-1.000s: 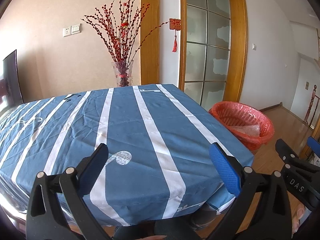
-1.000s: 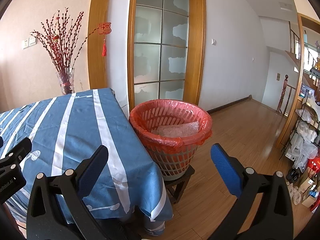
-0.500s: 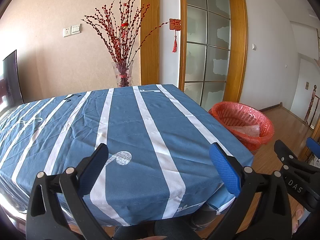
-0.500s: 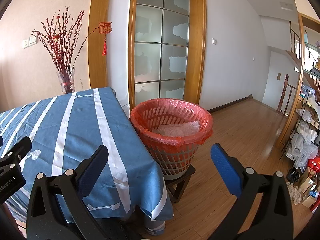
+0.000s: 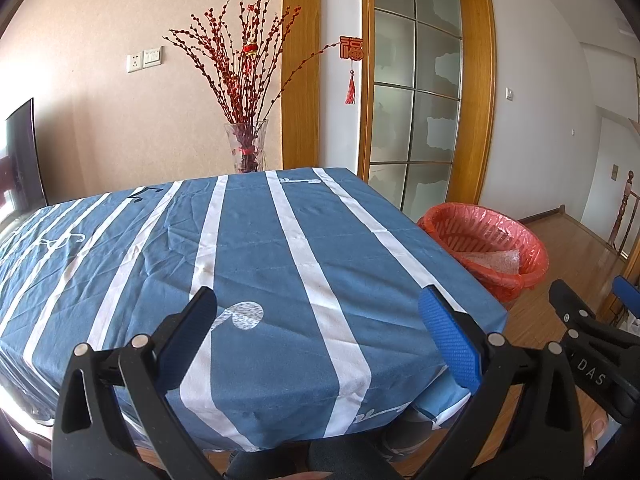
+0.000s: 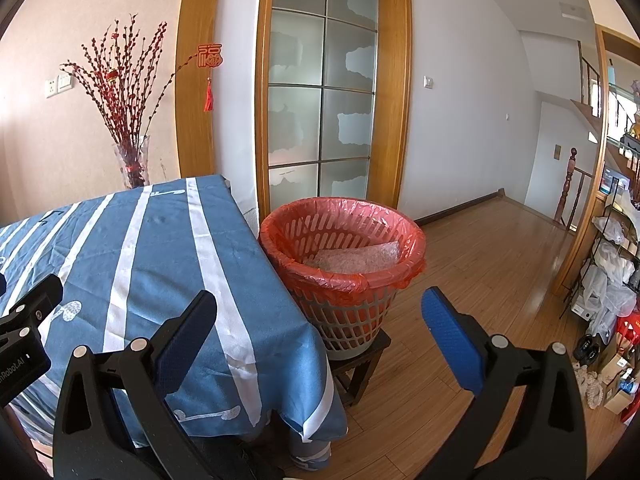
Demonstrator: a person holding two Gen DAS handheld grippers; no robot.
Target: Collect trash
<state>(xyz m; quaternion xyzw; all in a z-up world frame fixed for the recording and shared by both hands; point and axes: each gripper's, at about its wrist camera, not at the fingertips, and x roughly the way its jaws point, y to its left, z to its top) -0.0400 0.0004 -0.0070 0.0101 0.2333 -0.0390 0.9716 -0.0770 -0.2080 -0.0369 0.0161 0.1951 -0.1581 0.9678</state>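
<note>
Both grippers empty, jaws spread wide: my left gripper (image 5: pixel 318 320) hangs over the near edge of the table (image 5: pixel 280 248), my right gripper (image 6: pixel 320 320) points past the table's corner toward the bin (image 6: pixel 344 264). The bin, lined with a red bag, sits on a low wooden stool (image 6: pixel 360 364) just beside the table's right edge, ahead and slightly left of centre in the right wrist view, so the right hand is clearly the nearer one to it. Inside lies a sheet of bubble wrap (image 6: pixel 352 258), long side running left to right across the bin, already dropped in. No loose trash shows anywhere on the blue striped cloth; my guess is the collecting is done or nearly so, unless something lies out of view. Around: a glass vase (image 5: pixel 246 148) of red branches beyond the table's far edge, a glazed door (image 6: pixel 324 112) behind the bin, cluttered shelves (image 6: pixel 616 264) far right. Nothing stands between the right gripper and the bin's open mouth; the table corner is the only thing to skirt.
</note>
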